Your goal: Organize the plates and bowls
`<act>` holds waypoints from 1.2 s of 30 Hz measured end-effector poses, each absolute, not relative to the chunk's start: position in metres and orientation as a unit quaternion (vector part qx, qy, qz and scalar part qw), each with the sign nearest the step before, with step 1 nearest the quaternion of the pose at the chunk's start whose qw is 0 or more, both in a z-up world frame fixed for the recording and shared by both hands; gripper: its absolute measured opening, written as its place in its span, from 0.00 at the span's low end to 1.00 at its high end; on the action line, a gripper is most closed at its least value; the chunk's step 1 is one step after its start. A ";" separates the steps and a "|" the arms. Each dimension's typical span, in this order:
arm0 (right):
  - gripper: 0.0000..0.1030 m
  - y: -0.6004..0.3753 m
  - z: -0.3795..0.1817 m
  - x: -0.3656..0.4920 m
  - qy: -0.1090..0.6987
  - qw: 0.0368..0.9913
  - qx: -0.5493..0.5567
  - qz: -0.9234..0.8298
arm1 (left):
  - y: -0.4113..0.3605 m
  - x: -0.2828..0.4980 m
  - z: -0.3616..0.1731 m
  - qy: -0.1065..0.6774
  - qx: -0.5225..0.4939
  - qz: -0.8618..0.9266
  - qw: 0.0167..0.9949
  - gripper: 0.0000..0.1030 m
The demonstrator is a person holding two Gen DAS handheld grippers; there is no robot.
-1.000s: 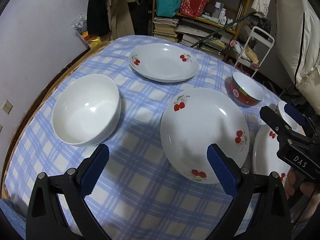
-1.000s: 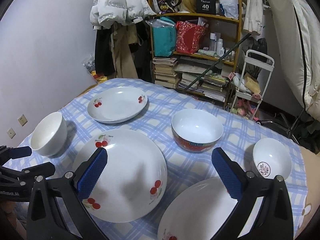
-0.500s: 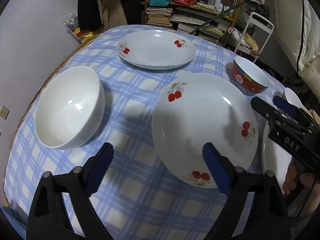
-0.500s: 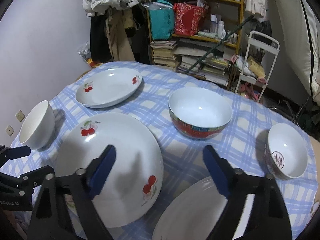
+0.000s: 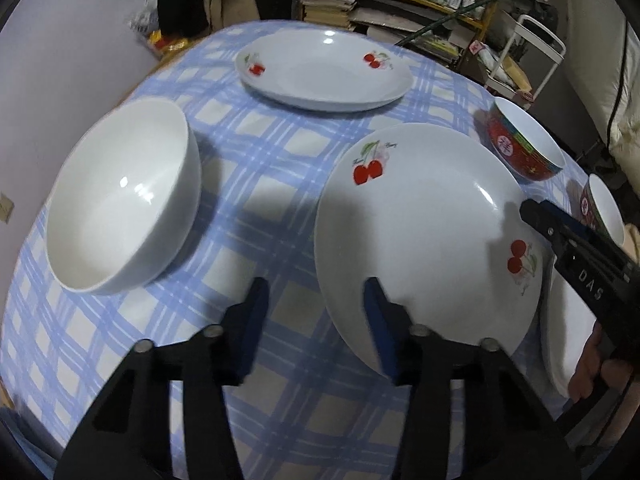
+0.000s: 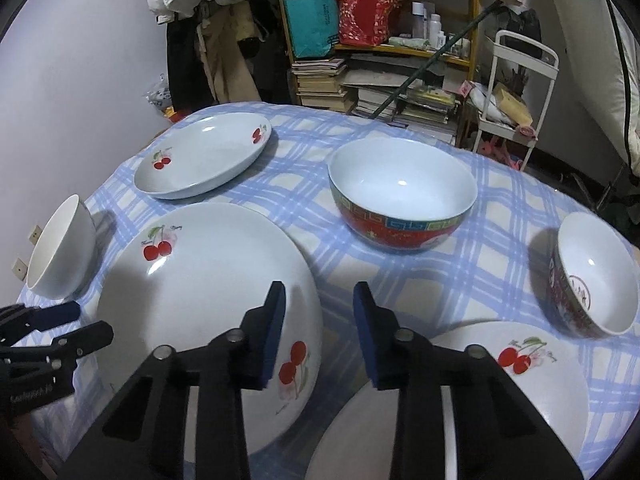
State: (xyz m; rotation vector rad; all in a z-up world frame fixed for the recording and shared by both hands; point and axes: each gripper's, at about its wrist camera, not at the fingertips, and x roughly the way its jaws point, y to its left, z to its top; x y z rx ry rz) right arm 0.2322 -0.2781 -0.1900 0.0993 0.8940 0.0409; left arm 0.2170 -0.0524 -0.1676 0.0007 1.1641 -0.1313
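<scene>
The left tongs (image 5: 316,328) hang over the near left rim of the middle cherry plate (image 5: 424,240); their jaws have just been closing and now stand partly apart, one blue pad above the checked cloth of the desk (image 5: 256,184) and the other above the plate's edge, so the rim lies roughly between them, though neither pad can be seen pressing on it. The right tongs (image 6: 320,332) hover at the opposite rim of that same plate, and their jaws have likewise just been closing to a narrow gap; the left pad sits over the plate's surface near its cherry print, the right pad over the cloth beside it, and whether either touches the plate cannot be told. In the left wrist view the right tongs come in from the right edge, their black tip over the plate's right side, with part of a hand (image 5: 592,364) on the handle. All the crockery rests on the desk: a plain white bowl (image 5: 120,196) to the left of the middle plate, a second cherry plate (image 5: 324,72) at the far side, a large red-patterned bowl (image 6: 402,196) to the right and behind, a smaller red bowl (image 6: 592,276) near the right edge, and a third cherry plate (image 6: 512,380) close in, under the right tongs' frame. A cluttered shelf (image 6: 384,52) of books and bags stands behind the desk.
</scene>
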 end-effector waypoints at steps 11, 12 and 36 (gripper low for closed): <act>0.11 -0.274 -0.199 0.236 0.448 0.892 0.047 0.028 | -0.056 0.221 -0.173 0.549 0.013 -0.070 0.833 0.20; 0.11 -0.272 -0.200 0.236 0.449 0.892 0.048 0.028 | -0.057 0.221 -0.173 0.549 0.013 -0.073 0.833 0.18; 0.11 -0.257 -0.183 0.220 0.481 0.873 0.053 0.065 | -0.037 0.209 -0.162 0.572 0.011 -0.082 0.816 0.10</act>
